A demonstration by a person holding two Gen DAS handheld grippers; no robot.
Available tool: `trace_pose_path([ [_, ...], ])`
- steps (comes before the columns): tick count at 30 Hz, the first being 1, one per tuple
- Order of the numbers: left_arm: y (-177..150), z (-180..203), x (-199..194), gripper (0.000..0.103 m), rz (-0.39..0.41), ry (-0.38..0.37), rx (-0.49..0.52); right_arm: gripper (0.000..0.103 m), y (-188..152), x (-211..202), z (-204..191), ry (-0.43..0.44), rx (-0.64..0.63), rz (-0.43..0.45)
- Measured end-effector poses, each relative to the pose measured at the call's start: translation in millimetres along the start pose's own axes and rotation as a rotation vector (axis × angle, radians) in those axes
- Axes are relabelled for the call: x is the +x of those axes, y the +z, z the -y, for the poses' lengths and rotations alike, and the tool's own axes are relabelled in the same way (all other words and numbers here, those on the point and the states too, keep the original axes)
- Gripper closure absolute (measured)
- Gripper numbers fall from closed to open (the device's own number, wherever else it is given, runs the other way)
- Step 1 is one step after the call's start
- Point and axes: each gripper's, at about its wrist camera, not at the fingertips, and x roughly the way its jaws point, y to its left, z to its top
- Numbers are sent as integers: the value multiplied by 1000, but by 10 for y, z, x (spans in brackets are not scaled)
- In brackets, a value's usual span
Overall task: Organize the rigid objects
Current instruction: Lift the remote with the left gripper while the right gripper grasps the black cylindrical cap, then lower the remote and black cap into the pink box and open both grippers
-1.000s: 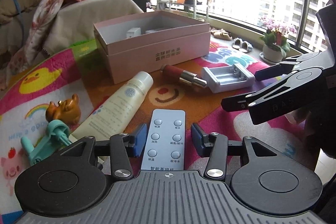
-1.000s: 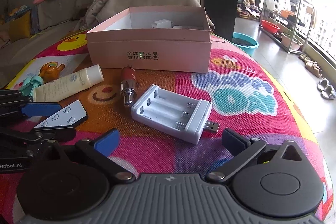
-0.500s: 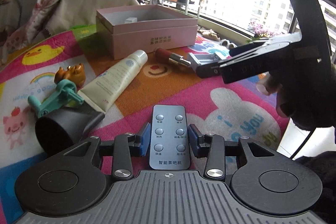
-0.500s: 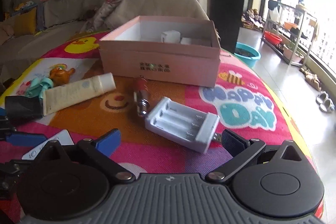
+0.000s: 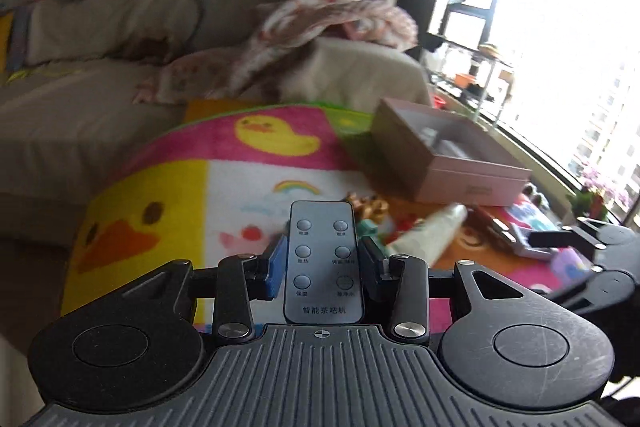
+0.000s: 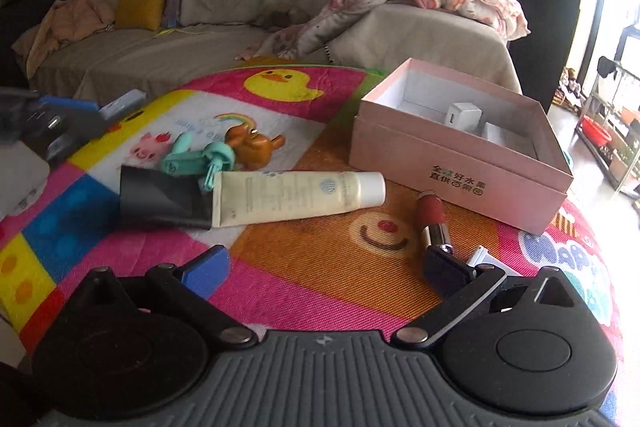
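Remote (image 5: 322, 259) is clamped in the left gripper (image 5: 323, 263), lifted; next it needs carrying right to the pink box (image 5: 452, 157). Right gripper (image 6: 324, 267) hangs wide open, empty.

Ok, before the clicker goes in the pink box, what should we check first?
1. Remote pinched by the left gripper: ok.
2. Remote sitting straight between the fingers: ok.
3. Pink box open on top: ok.
4. Room left inside beside the white charger: ok, the near part looks bare.
5. Right gripper open and holding nothing: ok.
6. Way to the box clear: cannot tell, left view is blurred.
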Motion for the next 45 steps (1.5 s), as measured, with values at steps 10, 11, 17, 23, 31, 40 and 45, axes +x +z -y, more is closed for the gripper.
trace_pose_path([
  [10, -305, 207, 333, 60, -144, -195, -11, 1, -42, -159, -147, 82, -14, -9],
  [11, -320, 227, 309, 60, -142, -187, -5, 0, -33, -152, -198, 95, -29, -6],
  [17, -304, 71, 242, 60, -125, -28, -17, 0, 88, -7, -522, 156, -70, -16],
  [23, -346, 121, 194, 60, -127, 1, 31, 22, 136, 261, -778, 164, -126, -65],
  [31, -440, 499, 186, 60, -177, -136, 166, 55, 61, 36, -388, 115, -71, -86],
  [40, -220, 1123, 304, 60, -156, -311, 285, 55, -100, -527, 325, -74, -4, 4],
  [45, 365, 1295, 639, 60, -38, -344, 257, 55, 124, -605, 785, -157, 90, 111],
])
